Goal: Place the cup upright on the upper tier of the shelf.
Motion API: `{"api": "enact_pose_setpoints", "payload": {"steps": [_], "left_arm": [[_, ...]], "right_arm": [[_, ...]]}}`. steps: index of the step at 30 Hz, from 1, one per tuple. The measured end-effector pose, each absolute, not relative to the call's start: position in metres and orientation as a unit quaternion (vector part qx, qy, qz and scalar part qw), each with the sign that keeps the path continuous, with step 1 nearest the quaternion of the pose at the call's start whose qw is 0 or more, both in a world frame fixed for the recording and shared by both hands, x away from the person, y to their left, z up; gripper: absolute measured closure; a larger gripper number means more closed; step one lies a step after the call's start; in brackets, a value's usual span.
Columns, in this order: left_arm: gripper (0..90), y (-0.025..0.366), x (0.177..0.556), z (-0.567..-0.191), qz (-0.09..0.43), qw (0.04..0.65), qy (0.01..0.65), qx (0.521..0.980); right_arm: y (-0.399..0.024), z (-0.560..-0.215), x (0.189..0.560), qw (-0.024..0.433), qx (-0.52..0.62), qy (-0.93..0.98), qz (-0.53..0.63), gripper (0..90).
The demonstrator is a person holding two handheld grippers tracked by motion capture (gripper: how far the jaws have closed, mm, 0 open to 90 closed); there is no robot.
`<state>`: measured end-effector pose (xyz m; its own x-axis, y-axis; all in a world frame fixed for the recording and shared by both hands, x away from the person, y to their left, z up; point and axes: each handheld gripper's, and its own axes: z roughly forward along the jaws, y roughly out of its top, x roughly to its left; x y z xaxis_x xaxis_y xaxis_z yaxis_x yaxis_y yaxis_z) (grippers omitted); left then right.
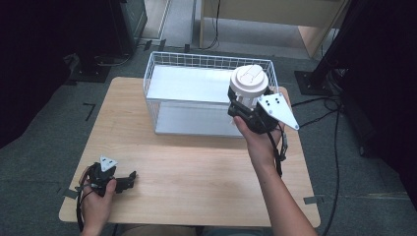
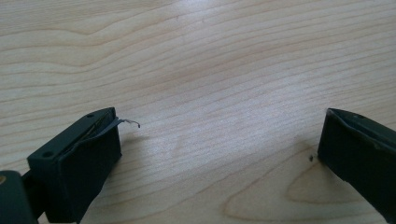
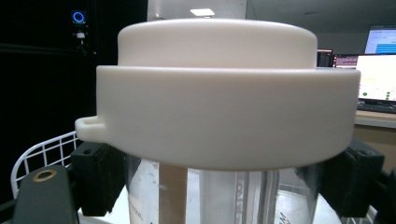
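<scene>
A clear jar with a wide cream-white lid [image 1: 250,82] is held upright over the right end of the white wire basket [image 1: 167,61]. My right gripper [image 1: 244,105] is shut on the jar just below the lid. In the right gripper view the lid [image 3: 224,93] looms large, the clear jar body [image 3: 219,196] sits under it, and black fingers [image 3: 95,175] press on both sides. My left gripper [image 1: 127,181] rests low on the wooden table [image 1: 196,167] at the front left, open, with bare wood between its jaws [image 2: 219,144].
The basket stands at the back middle of the table, with a pale flat floor [image 1: 189,83] inside. Black cables [image 1: 319,103] run over the floor at the right. Dark equipment stands at the back left and right, and a light wooden desk [image 1: 275,14] lies behind.
</scene>
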<state>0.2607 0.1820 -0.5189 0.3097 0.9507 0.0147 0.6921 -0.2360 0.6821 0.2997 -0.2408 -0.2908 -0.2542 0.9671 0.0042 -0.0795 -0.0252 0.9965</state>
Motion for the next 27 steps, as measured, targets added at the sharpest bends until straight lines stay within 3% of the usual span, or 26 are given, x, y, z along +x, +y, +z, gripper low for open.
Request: {"api": "enact_pose_setpoints", "payload": {"steps": [27], "left_arm": [[0.0,0.182,0.261,-0.519,0.221,0.293,0.545,0.754]], "right_arm": [[-0.231,-0.288,0.379,0.464,0.455,0.518,0.557,15.5]]}}
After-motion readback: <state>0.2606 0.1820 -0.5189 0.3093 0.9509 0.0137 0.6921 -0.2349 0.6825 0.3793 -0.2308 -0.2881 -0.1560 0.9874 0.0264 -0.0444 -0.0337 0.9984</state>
